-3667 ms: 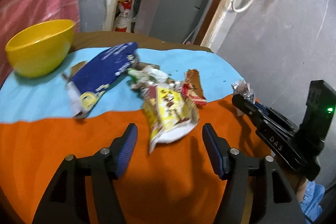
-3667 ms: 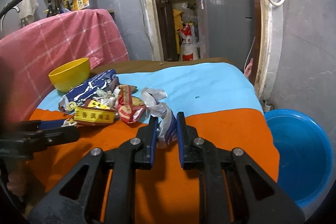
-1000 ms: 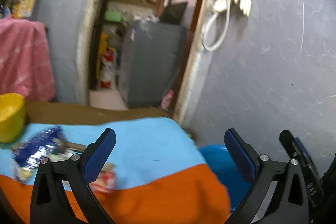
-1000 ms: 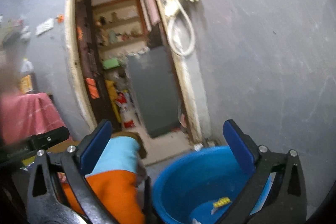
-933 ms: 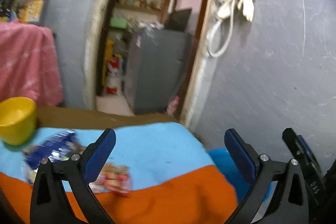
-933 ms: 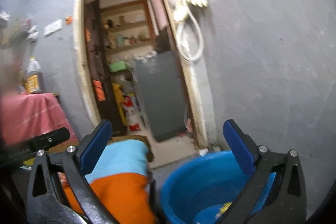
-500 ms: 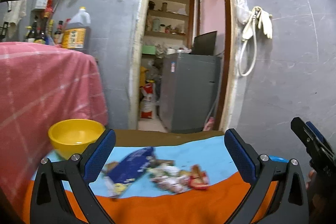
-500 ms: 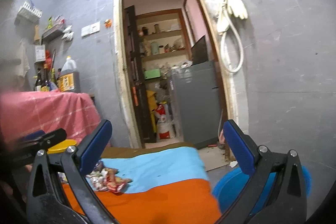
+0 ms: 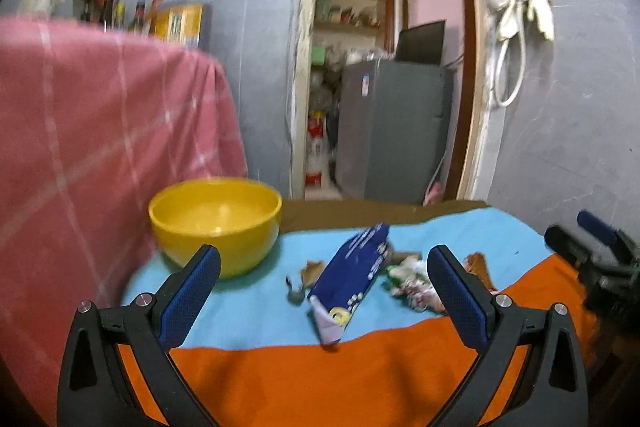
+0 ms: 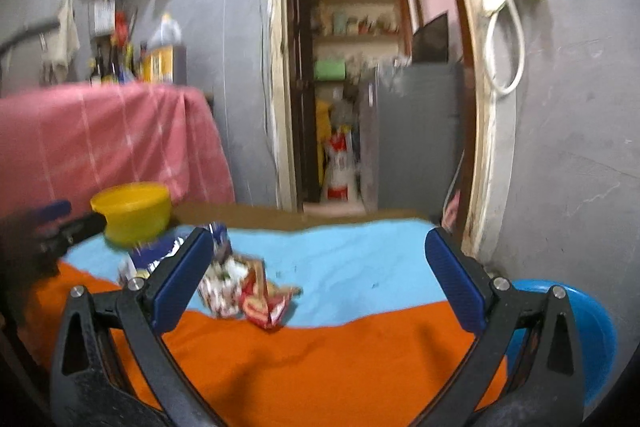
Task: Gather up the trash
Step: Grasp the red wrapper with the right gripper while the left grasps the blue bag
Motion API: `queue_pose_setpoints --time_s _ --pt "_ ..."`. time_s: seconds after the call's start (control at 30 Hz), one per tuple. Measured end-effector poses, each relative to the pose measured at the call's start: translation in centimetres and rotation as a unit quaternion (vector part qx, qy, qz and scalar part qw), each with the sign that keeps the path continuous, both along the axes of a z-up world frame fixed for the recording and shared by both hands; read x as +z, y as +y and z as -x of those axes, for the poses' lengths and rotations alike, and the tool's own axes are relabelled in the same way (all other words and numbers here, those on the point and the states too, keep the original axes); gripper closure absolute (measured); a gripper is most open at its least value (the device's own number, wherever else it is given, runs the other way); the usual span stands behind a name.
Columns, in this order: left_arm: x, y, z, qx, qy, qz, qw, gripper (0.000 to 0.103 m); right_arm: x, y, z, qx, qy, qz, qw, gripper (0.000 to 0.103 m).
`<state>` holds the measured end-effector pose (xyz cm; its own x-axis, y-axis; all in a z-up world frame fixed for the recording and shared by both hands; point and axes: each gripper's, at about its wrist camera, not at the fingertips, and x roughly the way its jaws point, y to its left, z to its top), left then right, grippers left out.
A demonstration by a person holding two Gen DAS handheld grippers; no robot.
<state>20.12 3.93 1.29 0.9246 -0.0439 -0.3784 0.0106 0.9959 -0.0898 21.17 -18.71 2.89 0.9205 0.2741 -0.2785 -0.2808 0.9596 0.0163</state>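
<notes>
A: Left tongs [image 9: 324, 291], status?

B: Blue pads spread wide, nothing between them. They hang above the near orange part of the tabletop [image 9: 320, 379], pointed toward the doorway.

A: Where is the trash from there?

B: Ahead, between the two pads in the left wrist view. A blue wrapper [image 9: 352, 279] lies lengthwise on the light blue cloth, its near end just short of the orange strip. Right of it, a crumpled heap of wrappers [image 9: 412, 279], partly hidden behind the right pad. A small brown scrap [image 9: 312, 270] sits just left of the blue wrapper.

A: Anything else nearby?

B: A yellow bowl [image 9: 216, 223] ahead and left, behind the left pad, upright. A pink checked cloth [image 9: 100, 131] drapes over something beyond it.

A: Right tongs [image 10: 316, 281]?

B: Also spread wide, holding nothing. They show at the right edge of the left wrist view, hovering off the tabletop's right end.

A: Trash from that side?

B: Ahead and left, close to the left pad: a red wrapper [image 10: 264, 301] at the seam of blue and orange cloth, pale crumpled pieces touching it. View is blurred, so no finer detail.

A: The bin?

B: A blue basin [image 10: 596, 331] low beside the right pad, off the tabletop's edge. Contents hidden.
</notes>
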Motion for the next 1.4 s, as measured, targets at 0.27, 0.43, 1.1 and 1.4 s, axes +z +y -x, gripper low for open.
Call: queue_pose_setpoints --time_s 0.27,0.43,1.1,1.4 --pt "-2.5 1.7 -3.8 0.006 0.117 0.053 0.9917 0.002 -2.1 1.1 -2.3 0.009 0.074 0.029 0.997 0.000" --pt "-2.8 2.1 -4.1 -0.001 0.134 0.072 0.9884 0.012 -3.0 1.7 -3.8 0.020 0.120 0.038 0.992 0.000" --pt "-3.7 2.2 -5.4 -0.055 0.176 0.131 0.9742 0.085 -5.7 3.8 -6.4 0.093 0.224 0.068 0.968 0.035" --pt "-3.9 2.2 -4.8 -0.067 0.181 0.154 0.9692 0.089 -5.8 3.4 -5.9 0.103 0.220 0.043 0.969 0.047"
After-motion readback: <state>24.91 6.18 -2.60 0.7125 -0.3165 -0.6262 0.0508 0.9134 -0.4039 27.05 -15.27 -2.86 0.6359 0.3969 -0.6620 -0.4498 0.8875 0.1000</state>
